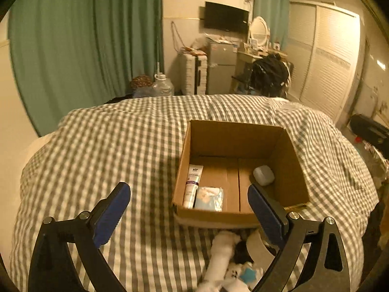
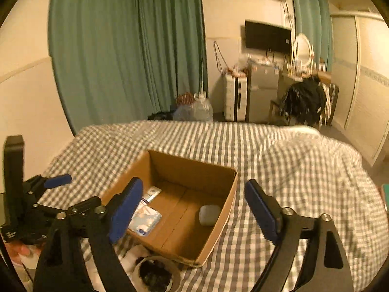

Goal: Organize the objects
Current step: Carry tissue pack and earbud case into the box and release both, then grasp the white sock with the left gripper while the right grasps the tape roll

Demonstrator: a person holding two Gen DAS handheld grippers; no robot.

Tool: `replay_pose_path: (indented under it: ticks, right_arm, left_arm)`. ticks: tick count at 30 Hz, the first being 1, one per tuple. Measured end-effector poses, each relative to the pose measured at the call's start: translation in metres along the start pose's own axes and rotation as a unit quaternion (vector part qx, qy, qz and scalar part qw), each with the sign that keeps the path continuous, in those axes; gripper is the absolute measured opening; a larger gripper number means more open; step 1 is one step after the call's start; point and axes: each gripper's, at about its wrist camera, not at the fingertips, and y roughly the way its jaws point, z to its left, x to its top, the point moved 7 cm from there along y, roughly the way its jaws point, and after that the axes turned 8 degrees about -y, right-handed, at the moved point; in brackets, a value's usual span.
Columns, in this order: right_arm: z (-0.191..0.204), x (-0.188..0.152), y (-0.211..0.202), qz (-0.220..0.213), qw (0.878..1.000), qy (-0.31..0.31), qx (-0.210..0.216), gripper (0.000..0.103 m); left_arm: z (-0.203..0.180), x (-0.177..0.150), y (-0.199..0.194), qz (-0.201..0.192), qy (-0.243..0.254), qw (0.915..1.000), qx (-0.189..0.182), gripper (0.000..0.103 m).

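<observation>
Both the left tongs [image 1: 188,209] and the right tongs [image 2: 193,206] are wide apart and hold nothing. The box [image 1: 287,150] sits on the soft bed [image 1: 97,146] with a tube [image 1: 192,185], a packet [image 1: 209,198] and a small case [image 1: 263,175] inside. The toys [image 1: 223,255] and tape roll [image 2: 155,272] lie just in front of the box, so a push there could tip it or squash it.
</observation>
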Motion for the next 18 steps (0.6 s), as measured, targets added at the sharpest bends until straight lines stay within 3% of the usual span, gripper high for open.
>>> replay_pose_path:
  ticks: [4,9,18]
  right_arm:
    - [0.011,0.008,-0.044,-0.026,1.0,-0.014,-0.003,0.091]
    - [0.024,-0.006,-0.079,-0.032,0.999,-0.022,-0.005,0.092]
    - [0.037,-0.063,-0.062,-0.001,1.0,0.002,-0.005,0.092]
  left_arm:
    - [-0.001,-0.005,-0.029,-0.019,-0.002,0.9998,-0.001,0.102]
    - [-0.003,-0.025,-0.055,-0.033,0.0,0.9994,0.005,0.103]
    - [-0.002,-0.084,-0.032,-0.028,0.004,0.9971,0.07,0.103]
